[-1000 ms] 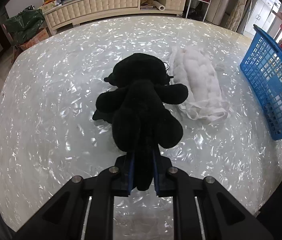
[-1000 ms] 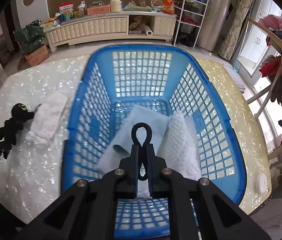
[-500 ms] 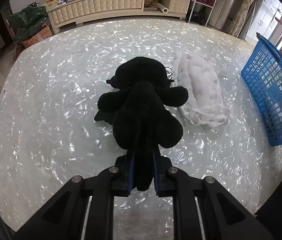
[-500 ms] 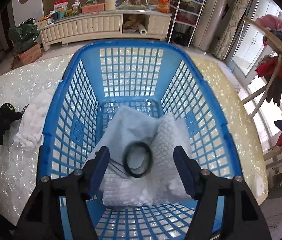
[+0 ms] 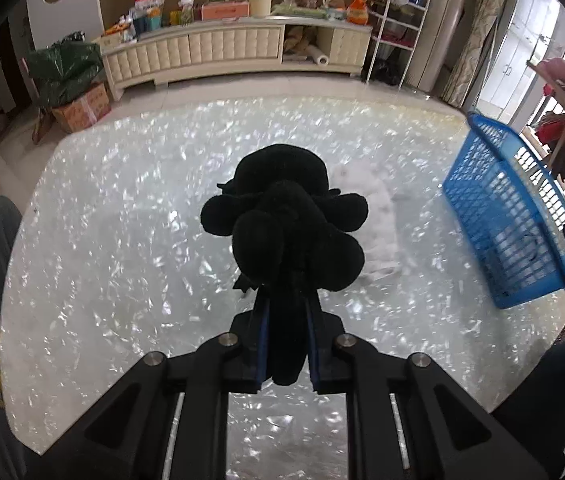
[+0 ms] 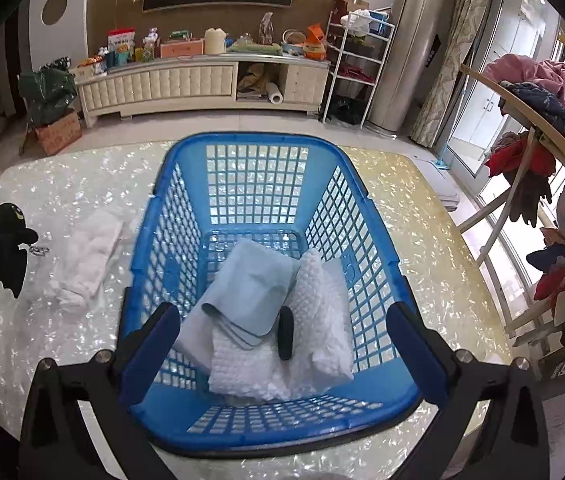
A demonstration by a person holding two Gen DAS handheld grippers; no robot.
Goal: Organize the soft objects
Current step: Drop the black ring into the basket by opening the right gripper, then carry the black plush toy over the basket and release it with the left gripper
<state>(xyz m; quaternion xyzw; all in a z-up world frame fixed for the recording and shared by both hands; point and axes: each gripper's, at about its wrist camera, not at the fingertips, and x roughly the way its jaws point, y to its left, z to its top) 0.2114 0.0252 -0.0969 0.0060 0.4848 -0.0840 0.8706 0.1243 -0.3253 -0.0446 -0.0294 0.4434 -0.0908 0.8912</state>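
Left gripper (image 5: 285, 344): we see it clamped on the lower end of the black plush (image 5: 282, 220), pads pressing it from both sides
Plush: we see it hanging head-far from the claw, over the table (image 5: 122, 240); whether it clears the top we cannot tell; in the right view it shows at the far left edge (image 6: 0, 240), with a small metal ring just beside it
Right gripper (image 6: 282, 344): we see its jaws spread wide and they have just been opening; nothing is pinched between them, and they hang above the near end of the basket (image 6: 254, 148)
Black band (image 6: 285, 332): we see it lying loose in the basket, on the white knit cloth (image 6: 322, 320), at the edge of the blue cloth (image 6: 250, 280)
Cloths: we see both resting on the basket floor, the blue one partly over the white one
Basket: we see it standing on the table, right of the plush
White bundle (image 5: 378, 216): we see it lying on the table between plush and basket, just left of the basket wall
Cabinet (image 6: 162, 84): far off, beyond the table, against the wall
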